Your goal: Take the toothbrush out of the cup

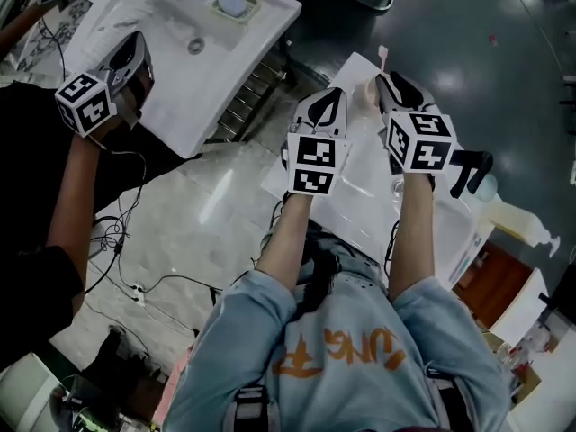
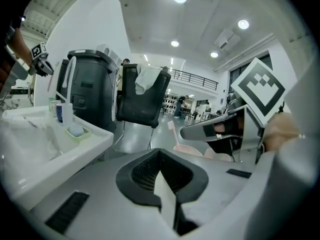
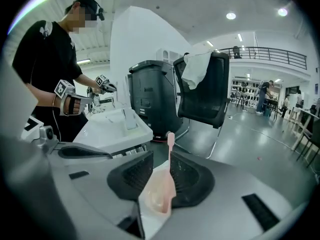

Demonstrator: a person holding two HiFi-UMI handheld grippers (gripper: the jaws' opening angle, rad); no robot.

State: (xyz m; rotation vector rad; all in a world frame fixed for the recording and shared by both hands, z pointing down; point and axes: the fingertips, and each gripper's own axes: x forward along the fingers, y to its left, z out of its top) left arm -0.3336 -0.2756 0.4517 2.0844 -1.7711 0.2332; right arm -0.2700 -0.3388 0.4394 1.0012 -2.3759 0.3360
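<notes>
Near the far corner of the white washbasin top (image 1: 360,196) stands the pink cup (image 3: 156,198), and the toothbrush (image 3: 170,146) rises out of it, long axis upright, head uppermost. In the right gripper view the stem stands in the gap of the right gripper (image 3: 161,160), whose jaws are apart. It lies close along the right-hand pad (image 3: 187,176) and clear of the left-hand one. I cannot tell whether it touches. The cup shows below, through the same gap.

The left gripper (image 2: 159,151) hangs just beside, toward the basin's near side, jaws together with nothing between them. From there the toothbrush lies ahead and slightly right.

The right gripper is plainly the nearer. The coming move likely calls for closing it on the stem, then drawing straight up along that upright axis, so the cup is not tipped.
</notes>
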